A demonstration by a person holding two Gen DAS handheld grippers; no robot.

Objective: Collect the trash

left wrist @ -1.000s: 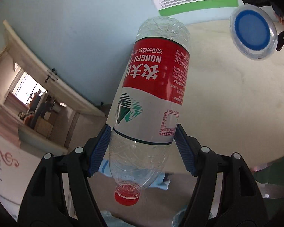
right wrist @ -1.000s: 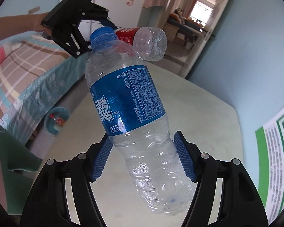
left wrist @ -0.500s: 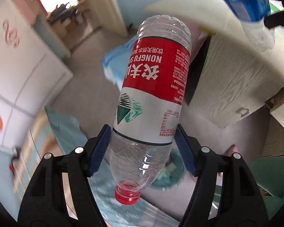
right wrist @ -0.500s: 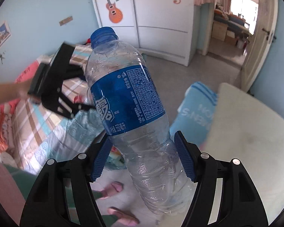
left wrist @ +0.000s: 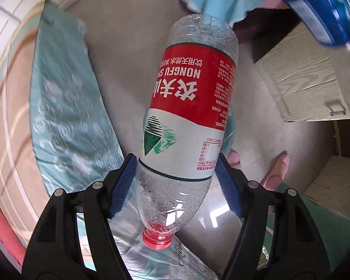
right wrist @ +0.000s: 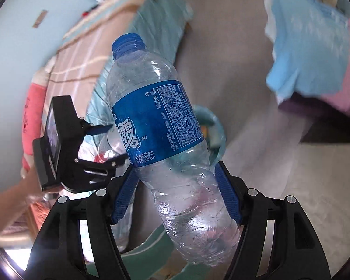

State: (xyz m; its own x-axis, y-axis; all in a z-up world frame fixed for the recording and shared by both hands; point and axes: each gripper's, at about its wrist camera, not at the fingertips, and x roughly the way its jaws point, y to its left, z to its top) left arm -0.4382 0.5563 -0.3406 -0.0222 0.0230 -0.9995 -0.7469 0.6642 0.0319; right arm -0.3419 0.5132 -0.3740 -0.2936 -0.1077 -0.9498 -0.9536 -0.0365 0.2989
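Your left gripper (left wrist: 176, 184) has black arms and blue ribbed pads; it grips a clear bottle (left wrist: 189, 121) with a red cap and a red-and-white label bearing a green mountain mark. Your right gripper (right wrist: 175, 190), the same black and blue, clamps a clear bottle (right wrist: 161, 126) with a blue cap and blue label with white print. The bedding (left wrist: 65, 107) is teal with pale circles, the floor (left wrist: 133, 53) grey-beige

Grey floor (left wrist: 133, 53) below, carrying furniture and footwear.
A bed with teal patterned cover (left wrist: 67, 107) stands on it; a pink slipper (left wrist: 277, 170) rests on it beside a pale wooden cabinet (left wrist: 308, 79).
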